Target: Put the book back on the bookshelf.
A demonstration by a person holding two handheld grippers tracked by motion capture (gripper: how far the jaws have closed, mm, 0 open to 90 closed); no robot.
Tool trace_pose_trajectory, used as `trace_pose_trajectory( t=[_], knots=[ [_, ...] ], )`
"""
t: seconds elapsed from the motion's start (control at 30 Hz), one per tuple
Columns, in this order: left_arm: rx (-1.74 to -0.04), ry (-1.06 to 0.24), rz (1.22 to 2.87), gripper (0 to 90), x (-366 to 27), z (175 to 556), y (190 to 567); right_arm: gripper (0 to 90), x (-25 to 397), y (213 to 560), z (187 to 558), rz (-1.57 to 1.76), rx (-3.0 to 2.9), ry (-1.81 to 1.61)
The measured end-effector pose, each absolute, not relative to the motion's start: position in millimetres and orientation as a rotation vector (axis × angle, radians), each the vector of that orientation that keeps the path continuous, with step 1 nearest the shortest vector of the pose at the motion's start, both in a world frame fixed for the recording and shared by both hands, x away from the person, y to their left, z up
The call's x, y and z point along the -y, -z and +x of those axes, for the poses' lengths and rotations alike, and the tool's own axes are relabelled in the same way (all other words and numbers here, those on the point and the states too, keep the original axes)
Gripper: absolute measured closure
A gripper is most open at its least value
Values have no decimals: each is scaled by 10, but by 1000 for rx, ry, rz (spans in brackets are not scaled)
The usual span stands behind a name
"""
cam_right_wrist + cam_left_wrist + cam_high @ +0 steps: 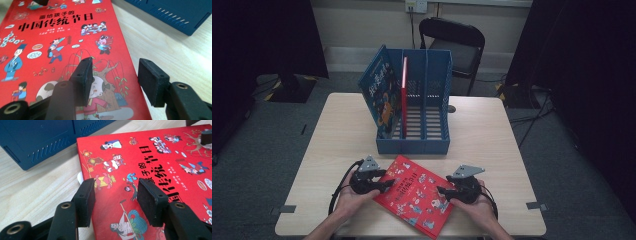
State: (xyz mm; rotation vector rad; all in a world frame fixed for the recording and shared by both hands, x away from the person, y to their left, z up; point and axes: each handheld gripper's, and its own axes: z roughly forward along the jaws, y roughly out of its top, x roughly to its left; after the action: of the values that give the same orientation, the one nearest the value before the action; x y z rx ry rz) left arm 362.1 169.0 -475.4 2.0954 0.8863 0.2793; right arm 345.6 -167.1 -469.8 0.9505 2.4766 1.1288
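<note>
High view: a red picture book (419, 194) is seen lying flat and askew on the table (492, 135), near its front edge, just in front of a blue file rack (414, 112) that already holds a blue book (382, 95) leaning in the left slot and a thin red book (404, 95) upright beside it. The left gripper (388, 184) is placed at the book's left edge and the right gripper (439, 190) at its right edge, each held in a hand. Left gripper view: the fingers (85, 200) are seen spread, straddling the book's left edge, one over the table and one over the cover; nothing is pinched. Right gripper view: the fingers (82, 75) are likewise spread across the right edge, nothing gripped. Judgement: the book is about to be lifted for filing. One finger is best slid under each edge before closing, both grips taken evenly, and the book tipped upright before an empty right-hand slot is approached.
</note>
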Motion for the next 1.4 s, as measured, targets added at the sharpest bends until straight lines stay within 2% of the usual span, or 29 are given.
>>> trace_pose_trajectory(
  t=[0.23, 0.5, 0.67, 0.9, 0.97, 1.03, 1.13, 1.4],
  knots=[
    [-906, -282, 2095, 469, -1730, 3623, 4751, 496, 1679, 4692, 3458, 947, -2491, -1140],
    [-843, -247, 2093, 544, -1654, 3636, 4767, 498, 1494, 4648, 3598, 910, -2509, -1178],
    [-822, -257, 2134, 517, -1533, 3634, 4734, 476, 1394, 4601, 3678, 890, -2512, -1191],
    [-901, -256, 2122, 494, -1784, 3664, 4728, 461, 1282, 4661, 3783, 885, -2552, -1176],
    [-887, -225, 2142, 501, -1807, 3673, 4749, 471, 1277, 4681, 3776, 881, -2547, -1170],
    [-879, -220, 2144, 497, -1802, 3681, 4751, 525, 1277, 4673, 3760, 875, -2559, -1175],
    [-900, -201, 2119, 490, -1789, 3705, 4771, 529, 1257, 4672, 3710, 845, -2570, -1164],
    [-871, -211, 2124, 496, -1647, 3739, 4772, 465, 1328, 4662, 3673, 873, -2552, -1148]
  ],
)
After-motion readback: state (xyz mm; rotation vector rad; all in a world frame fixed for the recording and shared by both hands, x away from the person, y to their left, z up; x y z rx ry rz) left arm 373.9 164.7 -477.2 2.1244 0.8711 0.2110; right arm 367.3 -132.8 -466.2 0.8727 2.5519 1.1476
